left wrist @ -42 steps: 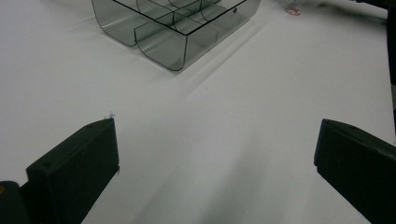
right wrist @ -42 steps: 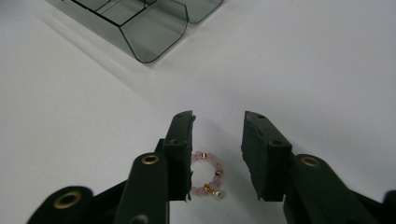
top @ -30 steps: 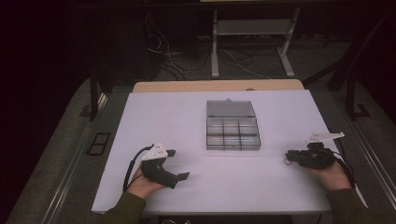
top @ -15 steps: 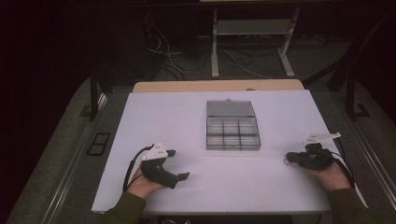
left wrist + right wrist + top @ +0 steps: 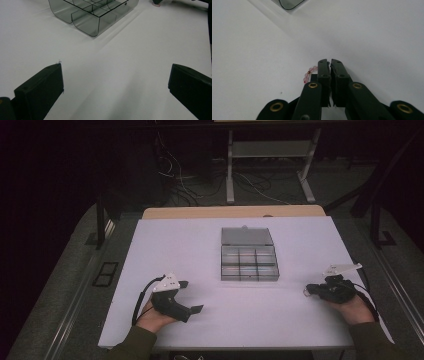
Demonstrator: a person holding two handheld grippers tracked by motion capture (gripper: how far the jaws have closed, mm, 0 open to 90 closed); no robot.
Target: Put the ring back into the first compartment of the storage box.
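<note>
— Where is the bead bracelet (image 5: 309, 73)?
— On the white table (image 5: 200, 245), at nine o'clock of the right gripper (image 5: 330, 62), whose jaws have just closed, pinching it.
— And the left gripper (image 5: 191, 296)?
— Jaws spread wide, the compartment box (image 5: 249, 256) at one o'clock.

The left gripper (image 5: 188, 296) sits near the left front of the scene, gripped from below by the left hand (image 5: 152, 316) — its jaws stand wide apart. The right gripper (image 5: 307, 290), held by the right hand (image 5: 350, 307) at the near right, points left — its jaws have just been closing and now meet.
</note>
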